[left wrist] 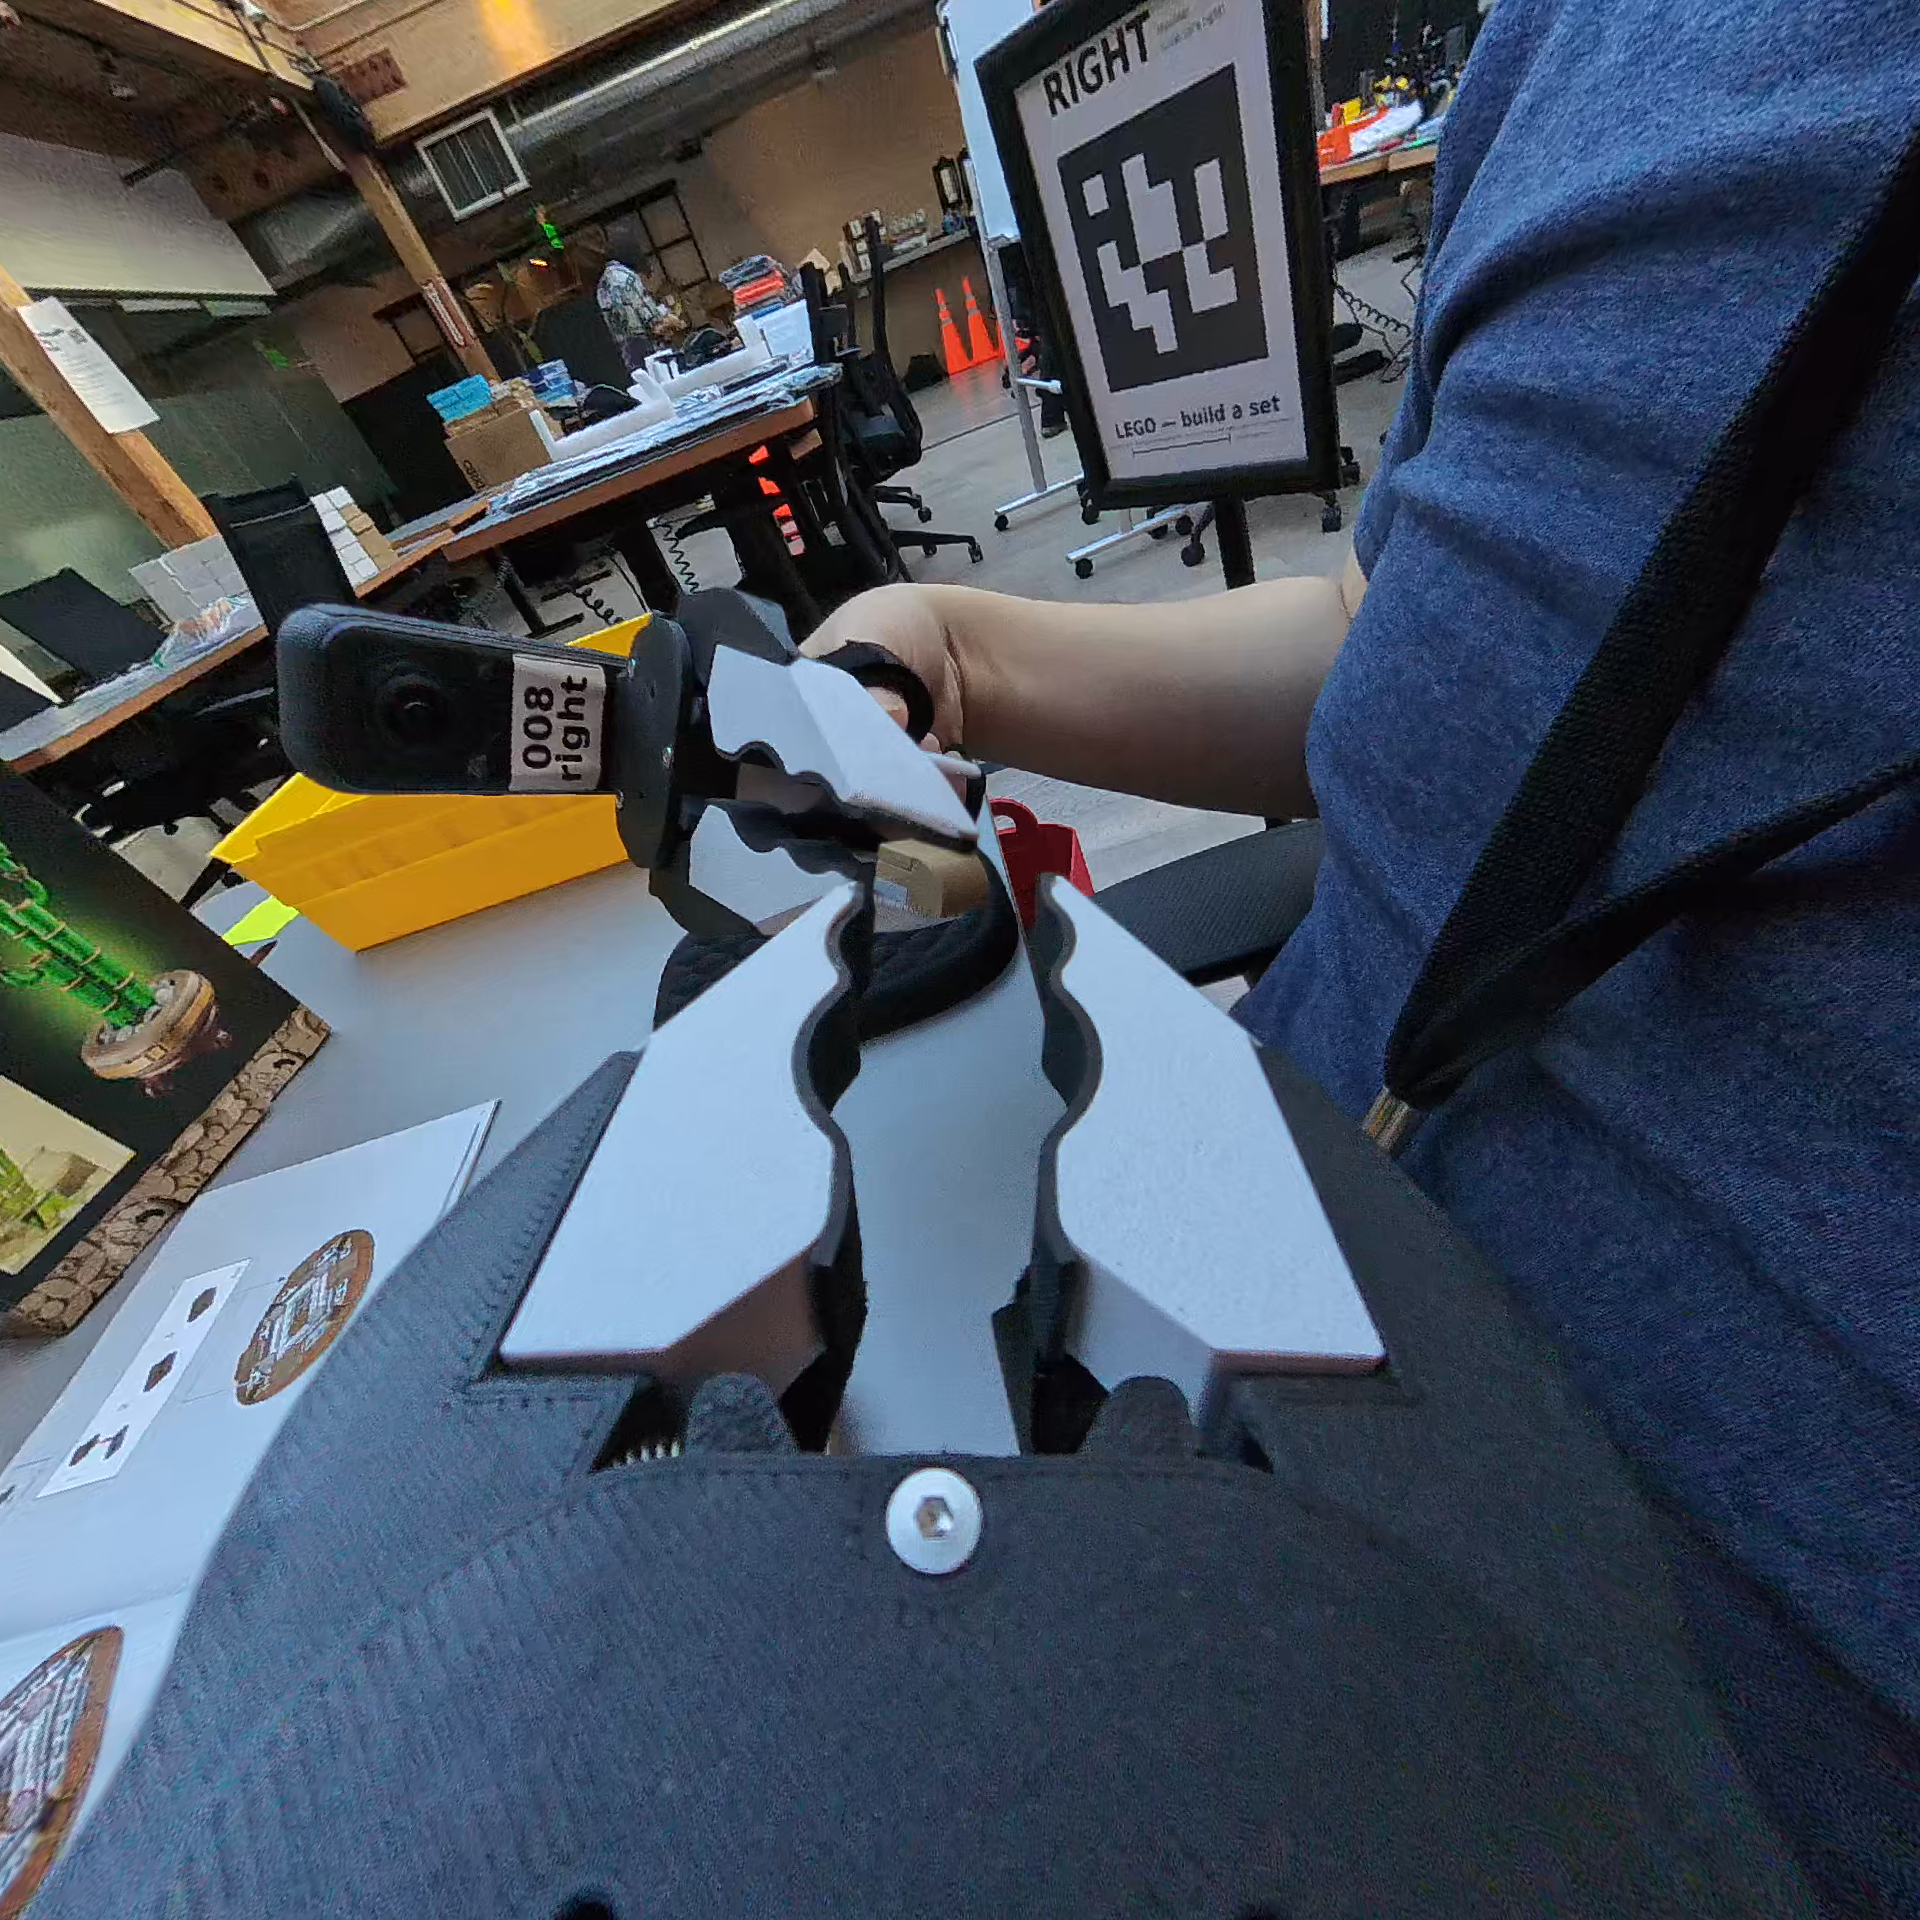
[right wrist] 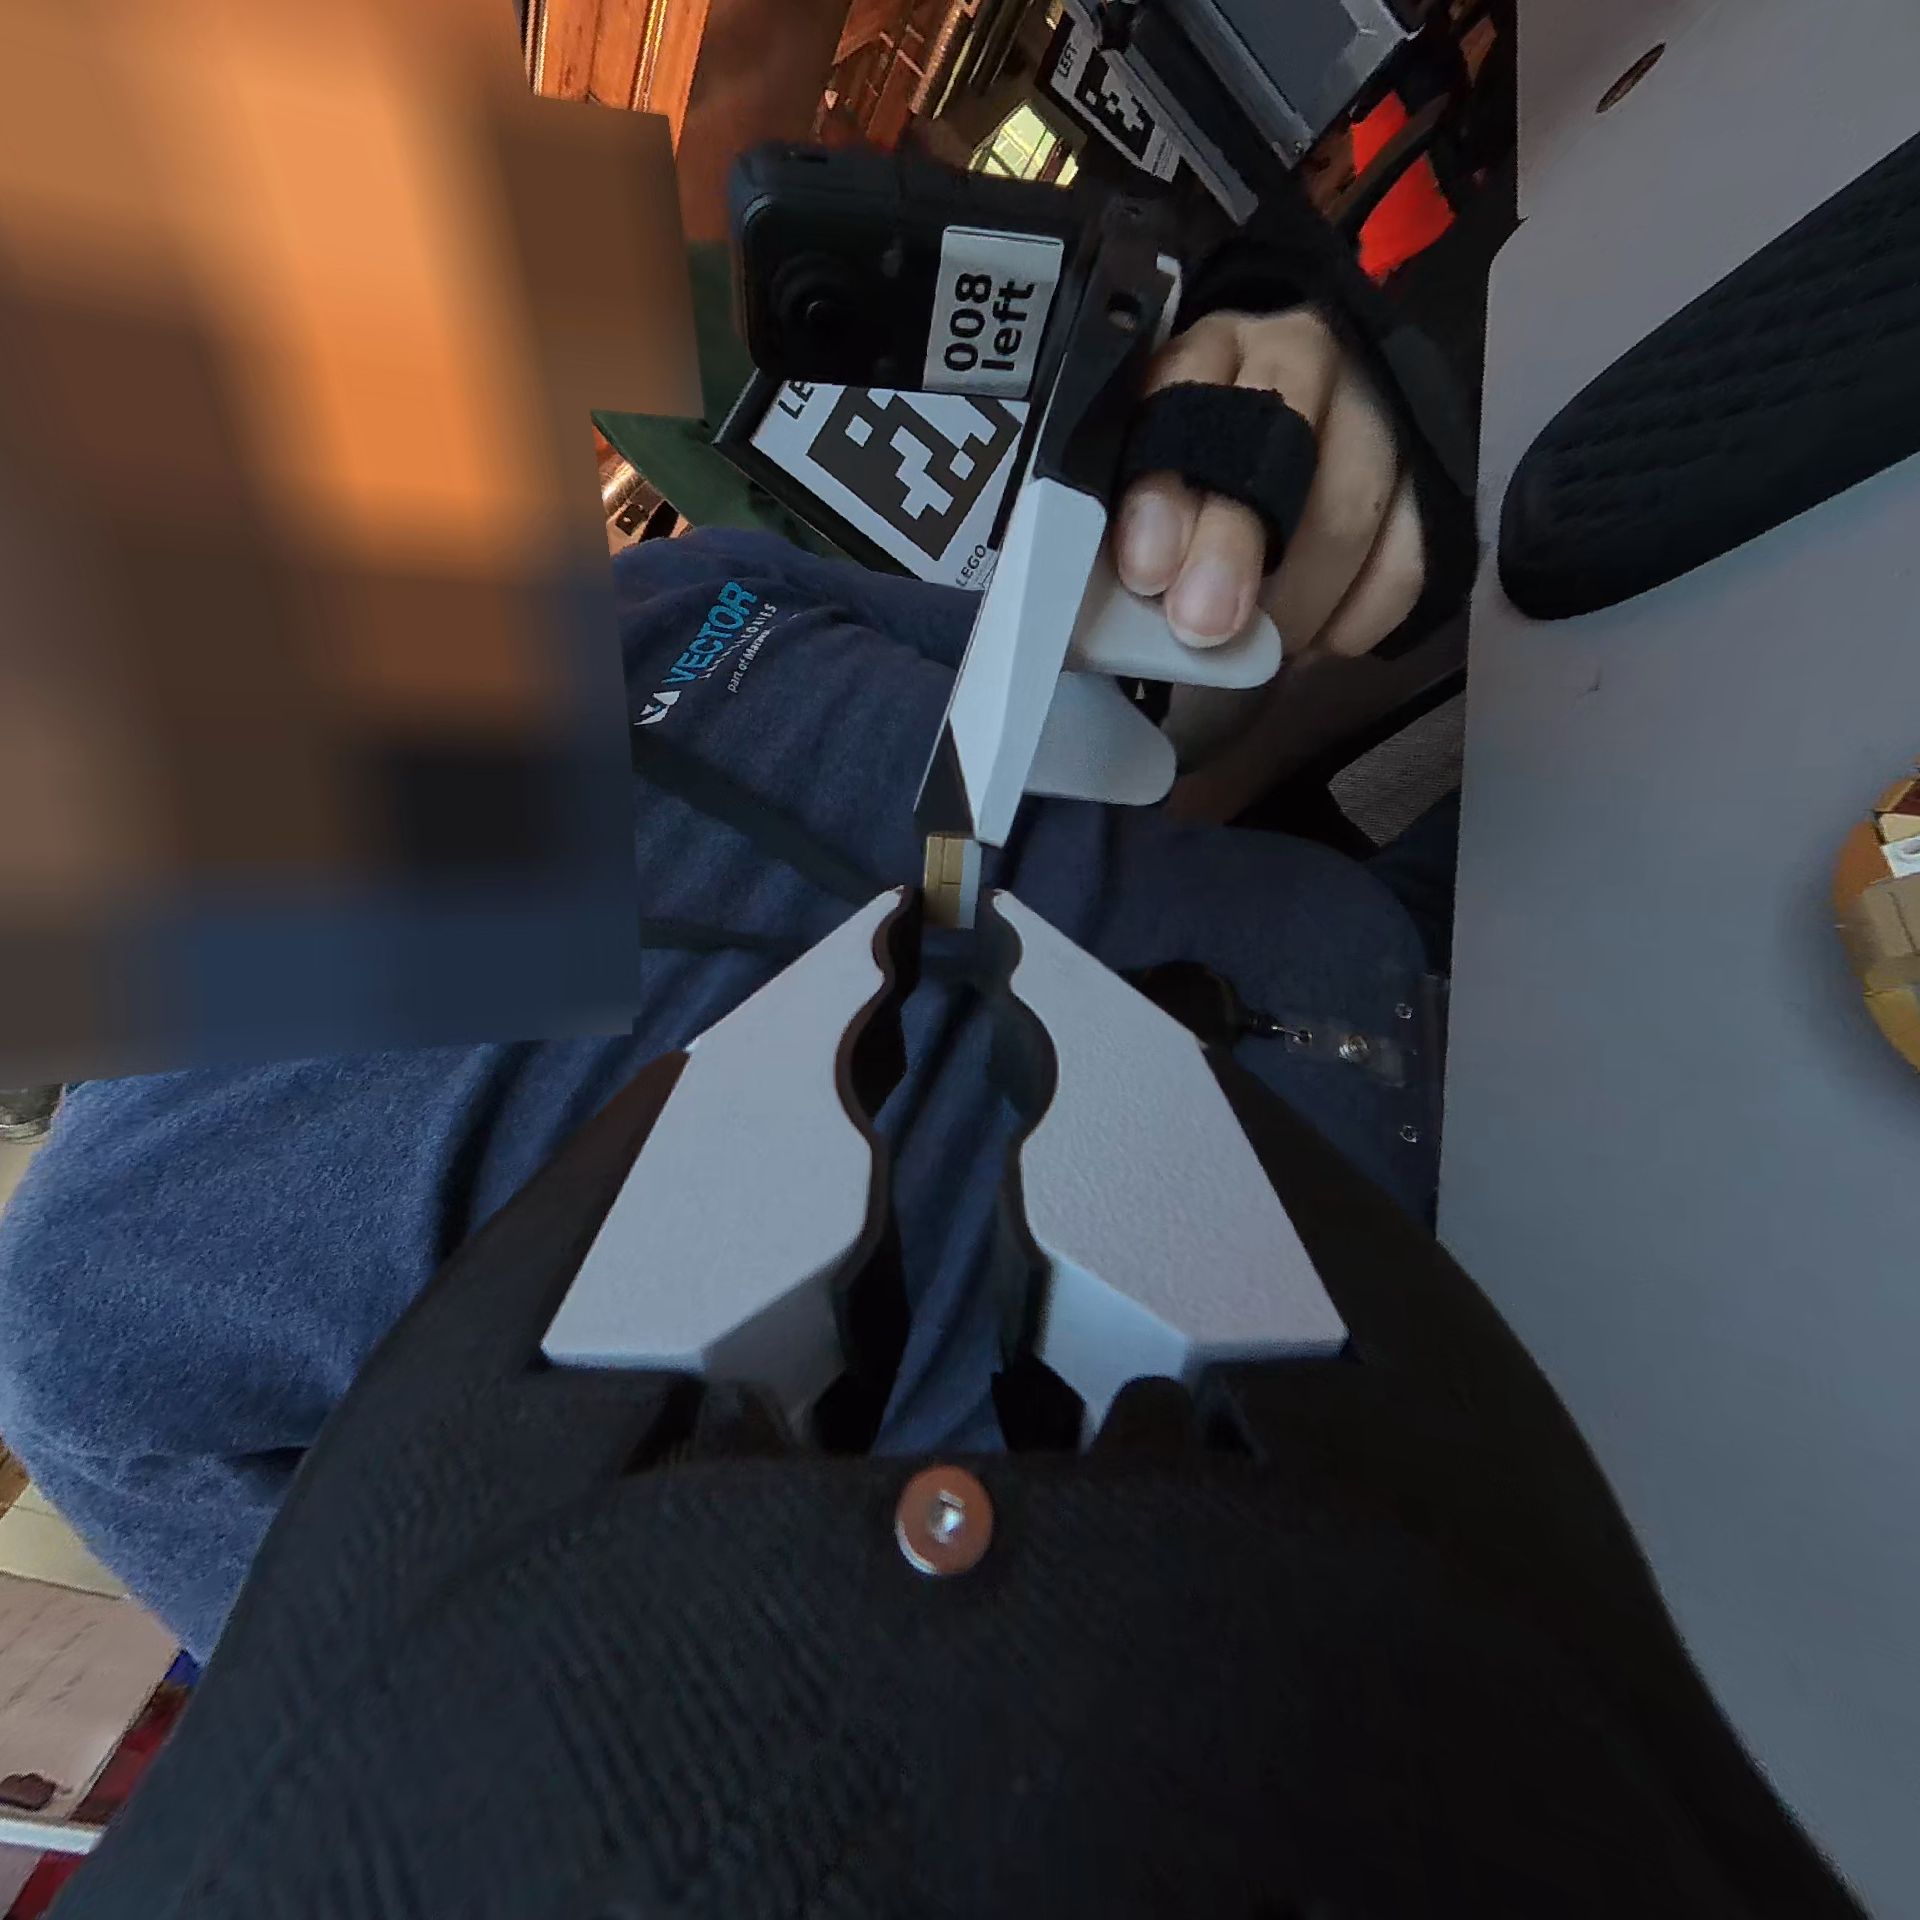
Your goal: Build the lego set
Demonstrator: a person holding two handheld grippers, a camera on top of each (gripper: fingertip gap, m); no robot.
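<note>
Mid-frame, above the lap, the left claw (right wrist: 961, 831) pinches a small tan lego brick (right wrist: 948, 881); the right claw (right wrist: 951, 902) stands spread around it. The round brown base (right wrist: 1881, 914) on the grey table (right wrist: 1662, 1039), at the right edge, looks partly built; much seems left.

Right claw (right wrist: 948, 904) in the foreground, pale fingers (right wrist: 748, 1174) slightly parted, tips flanking a small tan lego piece (right wrist: 948, 881). Whether the tips touch the piece: cannot tell. Left claw (right wrist: 961, 821) reaching in from above, pinched onto the top of the same piece, seen edge-on. Behind it a hand (right wrist: 1278, 499) with a black strap across two digits, pressing a pale trigger paddle. Black camera (right wrist: 821, 281) with a white label mounted on the left claw. Blue sweater (right wrist: 790, 707) behind both. Grey worktop (right wrist: 1662, 1143) along the right edge, round tan-and-brown lego build (right wrist: 1881, 925) partly cut off there.
</note>
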